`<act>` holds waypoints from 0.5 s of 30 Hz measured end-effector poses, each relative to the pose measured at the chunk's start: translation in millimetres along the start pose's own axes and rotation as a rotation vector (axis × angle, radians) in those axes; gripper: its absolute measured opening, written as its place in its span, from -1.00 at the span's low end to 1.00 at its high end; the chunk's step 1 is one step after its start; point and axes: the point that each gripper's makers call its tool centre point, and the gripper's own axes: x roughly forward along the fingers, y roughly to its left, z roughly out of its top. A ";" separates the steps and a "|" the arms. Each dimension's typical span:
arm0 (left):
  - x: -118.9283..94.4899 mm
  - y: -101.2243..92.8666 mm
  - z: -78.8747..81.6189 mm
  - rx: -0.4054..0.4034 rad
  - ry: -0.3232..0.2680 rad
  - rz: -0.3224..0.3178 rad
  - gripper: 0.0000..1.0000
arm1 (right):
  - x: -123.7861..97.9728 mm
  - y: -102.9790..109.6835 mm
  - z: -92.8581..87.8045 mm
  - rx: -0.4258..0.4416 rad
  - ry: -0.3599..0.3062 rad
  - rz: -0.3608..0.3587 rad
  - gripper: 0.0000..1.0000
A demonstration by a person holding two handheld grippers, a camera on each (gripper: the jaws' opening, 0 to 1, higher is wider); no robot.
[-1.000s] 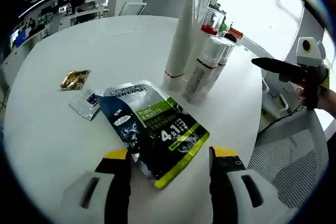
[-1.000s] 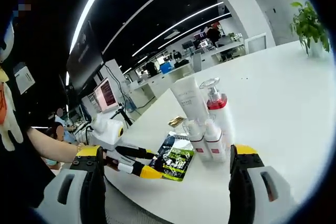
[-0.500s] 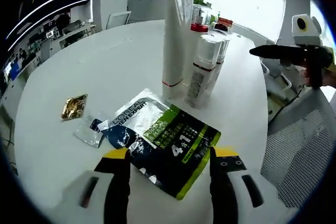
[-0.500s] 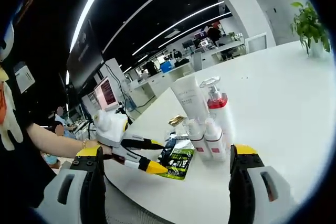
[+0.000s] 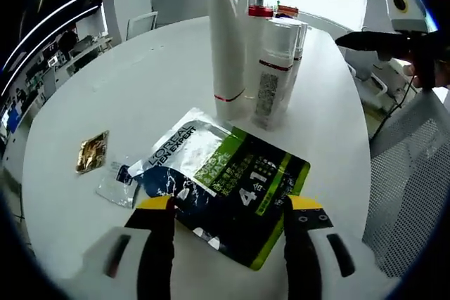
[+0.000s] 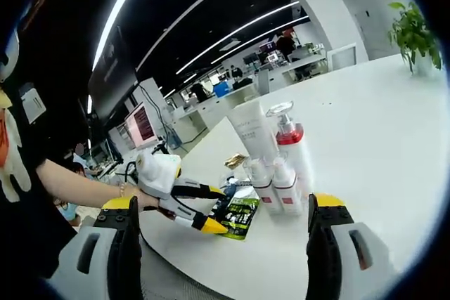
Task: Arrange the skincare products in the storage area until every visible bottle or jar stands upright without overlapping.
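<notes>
A black and green L'Oreal pouch (image 5: pixel 228 180) lies flat on the white round table (image 5: pixel 140 89), just ahead of my open left gripper (image 5: pixel 229 205), whose jaws stand either side of its near end without touching it. Behind the pouch stand a tall white tube (image 5: pixel 228 33), a red-collared pump bottle (image 5: pixel 259 12) and two small clear bottles (image 5: pixel 273 75), all upright and close together. In the right gripper view the same group stands mid-table: tube (image 6: pixel 253 131), pump bottle (image 6: pixel 292 149), small bottles (image 6: pixel 271 187), pouch (image 6: pixel 240 216). My right gripper (image 6: pixel 224 201) is open and held off the table's edge.
A gold sachet (image 5: pixel 91 152) and a small silver sachet (image 5: pixel 118 184) lie left of the pouch. A mesh chair (image 5: pixel 408 173) stands beside the table on the right. A potted plant (image 6: pixel 411 33) sits at the table's far side. The left gripper (image 6: pixel 216 209) is held by a person's hand.
The left gripper has moved in over the pouch's near end, and its view now looks more steeply down. The right gripper has stayed where it was.
</notes>
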 end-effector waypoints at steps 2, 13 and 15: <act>0.5 0.2 -0.3 -0.003 -0.003 0.004 0.17 | 0.0 -0.1 0.0 0.001 -0.001 -0.001 0.99; -2.1 -1.8 5.3 -0.036 -0.022 -0.009 0.18 | 0.2 -0.9 -0.9 -0.001 0.003 0.000 0.99; -5.3 -2.4 9.5 -0.038 -0.035 -0.007 0.17 | 0.2 -0.6 -0.9 -0.001 0.004 0.001 0.99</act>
